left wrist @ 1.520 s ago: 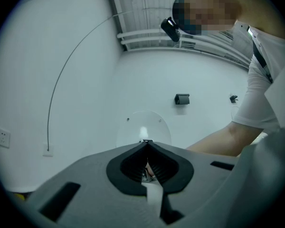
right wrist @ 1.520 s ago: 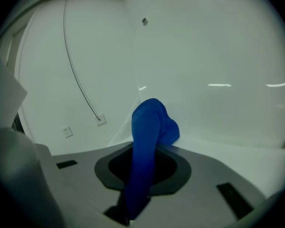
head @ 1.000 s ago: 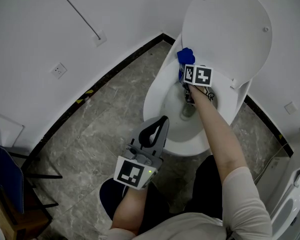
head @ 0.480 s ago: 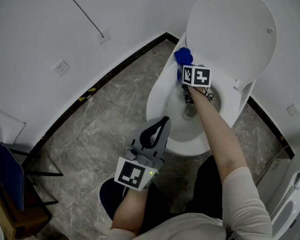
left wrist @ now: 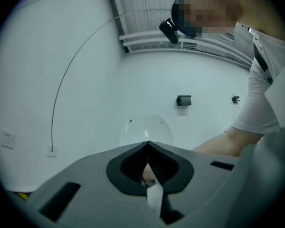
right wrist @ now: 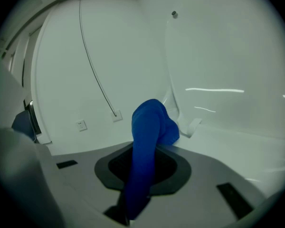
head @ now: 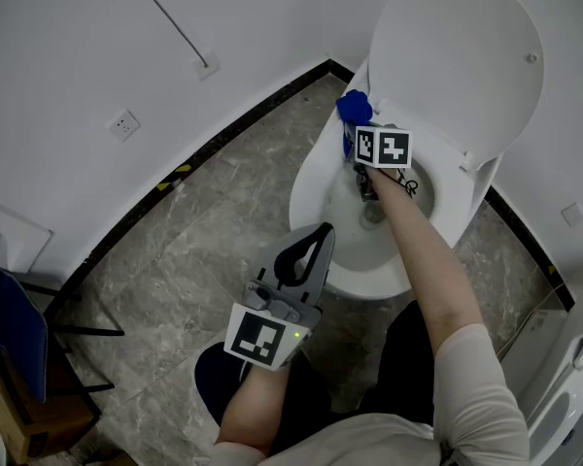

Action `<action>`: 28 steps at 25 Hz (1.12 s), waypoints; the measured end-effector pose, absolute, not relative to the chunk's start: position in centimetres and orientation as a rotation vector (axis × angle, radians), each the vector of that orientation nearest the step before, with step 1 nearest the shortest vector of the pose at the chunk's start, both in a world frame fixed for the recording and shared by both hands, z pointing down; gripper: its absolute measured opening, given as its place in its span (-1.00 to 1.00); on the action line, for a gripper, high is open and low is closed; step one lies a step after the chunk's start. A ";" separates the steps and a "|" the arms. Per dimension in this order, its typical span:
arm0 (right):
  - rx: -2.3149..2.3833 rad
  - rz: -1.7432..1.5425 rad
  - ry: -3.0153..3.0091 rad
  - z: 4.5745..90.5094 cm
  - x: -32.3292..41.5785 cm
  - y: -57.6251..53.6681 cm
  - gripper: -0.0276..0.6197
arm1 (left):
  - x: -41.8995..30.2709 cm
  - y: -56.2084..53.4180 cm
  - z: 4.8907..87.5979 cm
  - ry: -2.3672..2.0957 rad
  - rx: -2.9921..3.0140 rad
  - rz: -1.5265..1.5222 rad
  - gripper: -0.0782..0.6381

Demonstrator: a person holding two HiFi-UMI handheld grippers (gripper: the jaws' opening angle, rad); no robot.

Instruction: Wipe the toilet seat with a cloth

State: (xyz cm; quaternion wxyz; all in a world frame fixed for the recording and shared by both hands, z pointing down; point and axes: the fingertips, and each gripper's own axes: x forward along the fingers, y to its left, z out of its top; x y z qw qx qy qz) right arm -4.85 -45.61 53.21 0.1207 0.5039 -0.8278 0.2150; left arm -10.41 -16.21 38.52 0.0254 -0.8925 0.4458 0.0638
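Observation:
The white toilet stands with its lid (head: 457,56) raised and its seat (head: 314,178) down around the bowl. A blue cloth (head: 354,107) lies bunched on the seat's back left part, near the hinge. My right gripper (head: 356,134) is shut on it, with the marker cube above the bowl. In the right gripper view the cloth (right wrist: 149,137) runs up between the jaws of the right gripper (right wrist: 146,151) and rests against the seat (right wrist: 237,151). My left gripper (head: 319,233) hangs shut and empty over the floor by the bowl's front left. Its tips (left wrist: 147,144) meet.
Grey marble floor (head: 204,250) lies left of the toilet, edged by a dark skirting strip. The wall carries a socket (head: 123,124) and a thin cable (head: 170,22). A blue chair (head: 10,343) stands at far left, and a white fixture (head: 573,406) at lower right.
The right gripper and cloth have shifted slightly toward the seat's outer left edge. The head view has drifted a little. The left gripper has stayed put.

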 end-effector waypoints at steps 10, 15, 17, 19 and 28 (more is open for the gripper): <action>1.367 0.571 -2.461 53.4 -6.9 -44.4 -0.72 | -10.0 -16.4 38.5 1.382 -2.760 0.195 -0.76; 1.350 0.518 -2.471 53.4 -7.6 -43.8 -0.72 | -10.1 -16.2 38.5 1.384 -2.754 0.183 -0.76; 1.336 0.492 -2.478 53.5 -8.0 -43.6 -0.72 | -10.2 -16.3 38.7 1.395 -2.755 0.174 -0.76; 1.321 0.478 -2.488 53.5 -8.2 -43.3 -0.72 | -10.2 -16.3 38.8 1.407 -2.757 0.176 -0.76; 1.288 0.463 -2.528 53.6 -8.9 -42.6 -0.72 | -9.9 -15.9 39.1 1.409 -2.746 0.129 -0.76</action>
